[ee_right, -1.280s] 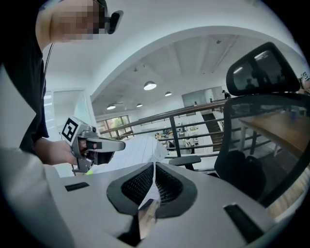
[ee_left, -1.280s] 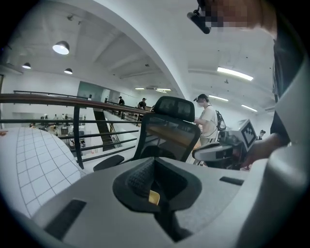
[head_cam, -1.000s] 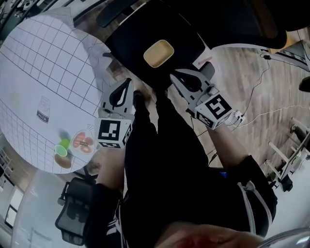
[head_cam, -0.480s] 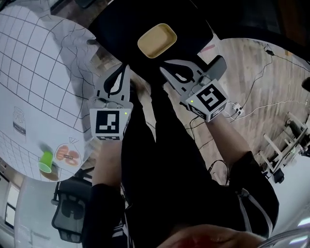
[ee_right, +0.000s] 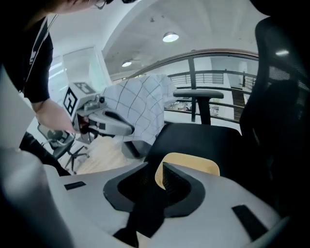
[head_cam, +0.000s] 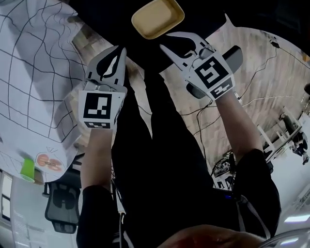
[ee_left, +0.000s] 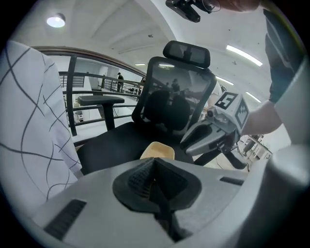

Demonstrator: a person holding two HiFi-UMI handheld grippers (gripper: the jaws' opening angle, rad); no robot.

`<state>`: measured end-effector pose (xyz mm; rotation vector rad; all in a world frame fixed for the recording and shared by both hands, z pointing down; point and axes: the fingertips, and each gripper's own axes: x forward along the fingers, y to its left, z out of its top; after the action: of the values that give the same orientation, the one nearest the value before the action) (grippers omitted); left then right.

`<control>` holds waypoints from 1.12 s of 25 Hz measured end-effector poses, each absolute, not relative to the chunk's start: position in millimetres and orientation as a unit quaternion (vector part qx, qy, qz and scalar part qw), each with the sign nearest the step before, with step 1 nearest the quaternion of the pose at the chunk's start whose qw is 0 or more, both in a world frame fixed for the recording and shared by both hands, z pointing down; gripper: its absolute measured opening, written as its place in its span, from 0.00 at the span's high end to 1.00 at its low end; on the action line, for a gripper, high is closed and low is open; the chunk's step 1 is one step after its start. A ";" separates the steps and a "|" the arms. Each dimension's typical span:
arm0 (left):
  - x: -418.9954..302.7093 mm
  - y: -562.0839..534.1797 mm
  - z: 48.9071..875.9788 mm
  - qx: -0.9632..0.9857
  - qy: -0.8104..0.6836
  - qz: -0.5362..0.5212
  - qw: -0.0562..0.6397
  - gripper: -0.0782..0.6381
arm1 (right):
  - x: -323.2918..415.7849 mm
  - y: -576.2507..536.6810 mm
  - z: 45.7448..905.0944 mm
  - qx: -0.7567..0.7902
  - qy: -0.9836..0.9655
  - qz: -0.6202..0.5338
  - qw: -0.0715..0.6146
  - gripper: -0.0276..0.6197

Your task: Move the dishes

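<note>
A shallow yellow dish [head_cam: 157,18] lies on the black seat of an office chair [head_cam: 203,14], at the top of the head view. My left gripper [head_cam: 119,50] hangs just short of the seat's near edge, left of the dish, its jaws shut with nothing between them. In the left gripper view [ee_left: 154,177] the dish [ee_left: 158,149] lies beyond the tips. My right gripper [head_cam: 169,41] is close below the dish's near rim. Its jaws have just been opening and stand slightly apart [ee_right: 159,179]. The dish [ee_right: 191,163] shows through the gap, not between the pads.
A round table under a white gridded cloth [head_cam: 29,58] stands at the left, bearing a green cup [head_cam: 27,169] and a small plate [head_cam: 48,162]. The chair's backrest [ee_left: 177,97] and armrest [ee_left: 99,100] rise behind the dish. Cables [head_cam: 252,97] cross the wooden floor. Another chair [head_cam: 63,203] sits lower left.
Both grippers have come down toward the chair seat and sit closer to the yellow dish. The right gripper's jaws have parted a little.
</note>
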<state>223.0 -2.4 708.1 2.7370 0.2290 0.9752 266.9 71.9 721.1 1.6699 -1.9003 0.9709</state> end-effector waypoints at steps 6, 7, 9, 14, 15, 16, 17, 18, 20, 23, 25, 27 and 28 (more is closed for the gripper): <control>215.7 -3.1 723.9 0.930 0.066 0.342 0.119 0.88 | 263.2 76.8 761.2 0.502 -0.715 0.331 0.358 0.73; 213.0 -2.1 726.4 0.929 0.062 0.344 0.121 0.88 | 263.3 76.9 765.5 0.485 -0.717 0.323 0.382 0.73; 208.5 -0.9 730.7 0.927 0.055 0.347 0.128 0.88 | 261.8 76.1 774.8 0.456 -0.724 0.305 0.418 0.73; 201.3 2.5 740.4 0.925 0.042 0.350 0.138 0.88 | 258.6 82.4 807.0 0.379 -0.730 0.255 0.509 0.73; 199.7 3.6 743.0 0.925 0.040 0.352 0.139 0.88 | 258.6 84.7 812.9 0.364 -0.729 0.245 0.526 0.73; 198.0 4.1 745.7 0.924 0.038 0.353 0.139 0.88 | 259.1 86.9 818.6 0.349 -0.726 0.235 0.544 0.73; 196.2 4.3 748.3 0.924 0.036 0.354 0.140 0.88 | 260.1 88.8 824.0 0.336 -0.722 0.224 0.561 0.73; 194.2 4.1 750.6 0.924 0.032 0.355 0.142 0.88 | 261.5 90.8 829.0 0.325 -0.718 0.214 0.577 0.73; 190.4 3.6 754.0 0.923 0.021 0.355 0.148 0.88 | 264.8 94.7 839.3 0.306 -0.710 0.207 0.599 0.73; 186.9 2.2 754.9 0.923 -0.002 0.354 0.153 0.88 | 270.2 97.7 854.2 0.293 -0.703 0.221 0.609 0.73; 186.9 -2.1 746.8 0.926 -0.027 0.347 0.149 0.88 | 272.8 98.0 859.9 0.281 -0.701 0.218 0.618 0.79; 188.4 -8.1 729.2 0.930 -0.050 0.334 0.145 0.88 | 277.8 97.5 861.3 0.261 -0.696 0.197 0.640 0.88; 188.7 -11.1 718.5 0.932 -0.060 0.328 0.144 0.88 | 281.4 95.9 859.8 0.254 -0.691 0.185 0.651 0.91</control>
<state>188.7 -11.1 718.5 2.6855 -0.1717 0.9454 281.4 95.9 859.8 0.5777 -1.5702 0.4202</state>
